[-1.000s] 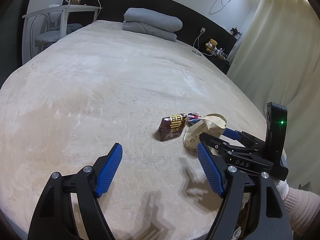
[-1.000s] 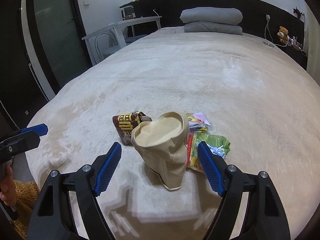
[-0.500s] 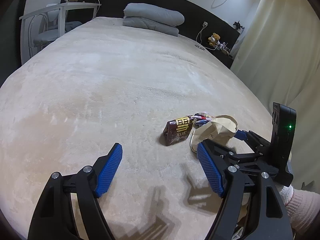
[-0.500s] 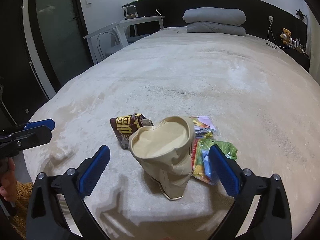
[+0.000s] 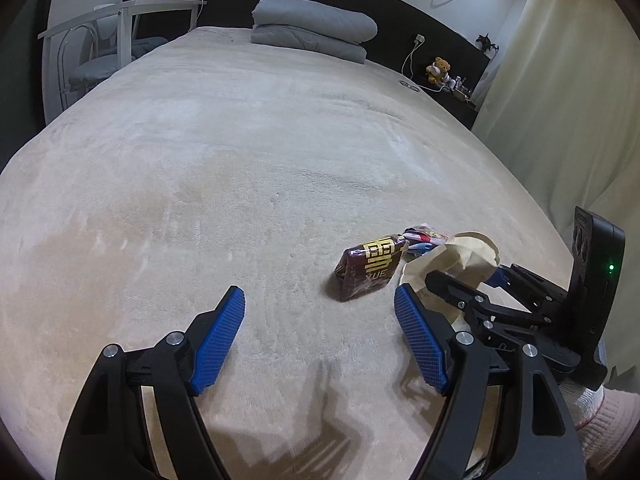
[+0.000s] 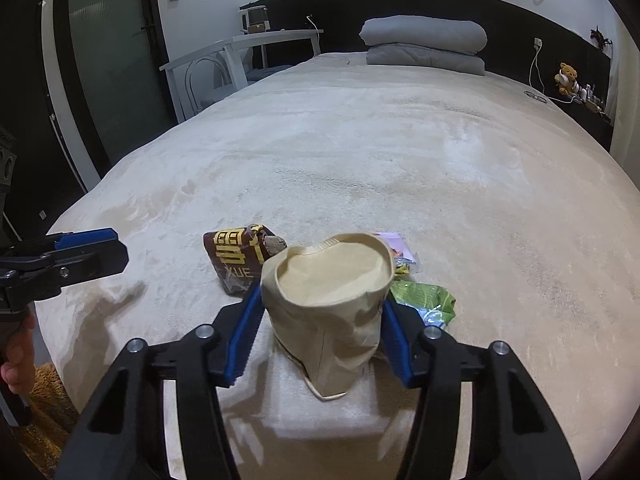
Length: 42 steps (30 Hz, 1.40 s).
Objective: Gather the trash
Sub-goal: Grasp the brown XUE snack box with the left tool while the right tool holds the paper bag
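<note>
**Right gripper pinches the paper bag while the left hangs spread beside it**

The right gripper [image 6: 322,320] angles down at the bed, and its blue ribbed pads have just been closing with the bag between them: they now press the two sides of the tan, crumpled paper bag [image 6: 332,300], which stands upright with its mouth open. The left gripper [image 5: 320,344] also tilts downward, its jaws spread over bare blanket with nothing between them. In the right wrist view a bare hand [image 6: 16,356] grips its handle at the left edge.

The bag stands at the near edge of the cream plush blanket [image 5: 240,160]. Just beside it to the left lies one dark brown snack wrapper with yellow lettering [image 5: 370,266], torn open at its top. On the bag's right lie one crumpled green wrapper [image 6: 424,300] and one small clear multicoloured packet [image 6: 402,254], so three pieces of litter in all.

At the far end two folded grey quilts [image 6: 424,44] are stacked against the black headboard [image 6: 504,12], with one small teddy bear [image 6: 568,76] on the ledge to the right.
</note>
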Available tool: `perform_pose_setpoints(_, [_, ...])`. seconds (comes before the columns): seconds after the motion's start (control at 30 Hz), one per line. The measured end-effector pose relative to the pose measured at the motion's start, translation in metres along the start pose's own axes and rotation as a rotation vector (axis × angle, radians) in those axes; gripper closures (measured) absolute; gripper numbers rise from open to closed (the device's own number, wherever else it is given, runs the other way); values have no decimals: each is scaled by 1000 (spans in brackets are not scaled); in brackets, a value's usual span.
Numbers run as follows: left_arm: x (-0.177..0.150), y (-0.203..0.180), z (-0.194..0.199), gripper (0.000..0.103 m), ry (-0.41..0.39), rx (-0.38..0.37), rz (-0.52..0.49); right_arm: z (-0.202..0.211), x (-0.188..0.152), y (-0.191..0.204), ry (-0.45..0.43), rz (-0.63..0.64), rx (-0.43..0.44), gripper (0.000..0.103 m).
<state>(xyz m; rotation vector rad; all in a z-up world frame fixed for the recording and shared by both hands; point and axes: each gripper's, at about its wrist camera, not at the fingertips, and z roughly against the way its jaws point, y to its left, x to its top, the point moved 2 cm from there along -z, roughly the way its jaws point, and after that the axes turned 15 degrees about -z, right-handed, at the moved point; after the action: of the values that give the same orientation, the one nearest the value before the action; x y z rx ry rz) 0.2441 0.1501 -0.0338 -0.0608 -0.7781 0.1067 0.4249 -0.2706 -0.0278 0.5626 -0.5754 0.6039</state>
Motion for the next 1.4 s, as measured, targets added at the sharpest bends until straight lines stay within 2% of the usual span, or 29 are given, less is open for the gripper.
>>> perform_pose_setpoints(0.17, [3,-1,-11,27,16,-11,5,14,2,-2,-12,-9,29,49])
perform_pose_setpoints(0.33, [8,-14,-20,27,11,-26,-39,36,0,-9,-26,-27,59,49])
perform_pose_setpoints(0.43, [10,-20,-29,20,23,-24,-49,53,-2,-14,-40,-33,70,49])
perform_pose_setpoints(0.7, [20,-32,-51,20,33,-34,-47,84,-10,-28,-57,-60,78,49])
perform_pose_setpoints(0.97, [28,-45,-82,19,61,-13,-53,98,-11,-40,-62,-90,66,49])
perform_pose_setpoints(1.23, [30,-40,-100,20,83,75,13,101,-14,-47,-52,-110,44,49])
perform_pose_setpoints(1.3, [31,-38,-100,21,74,82,23,101,-15,-47,-49,-112,42,49])
perform_pose_setpoints(1.37, [31,-40,-98,40,72,82,13,102,-16,-47,-52,-112,41,49])
perform_pose_setpoints(1.4, [31,-42,-97,43,69,81,3,103,-16,-47,-55,-112,40,49])
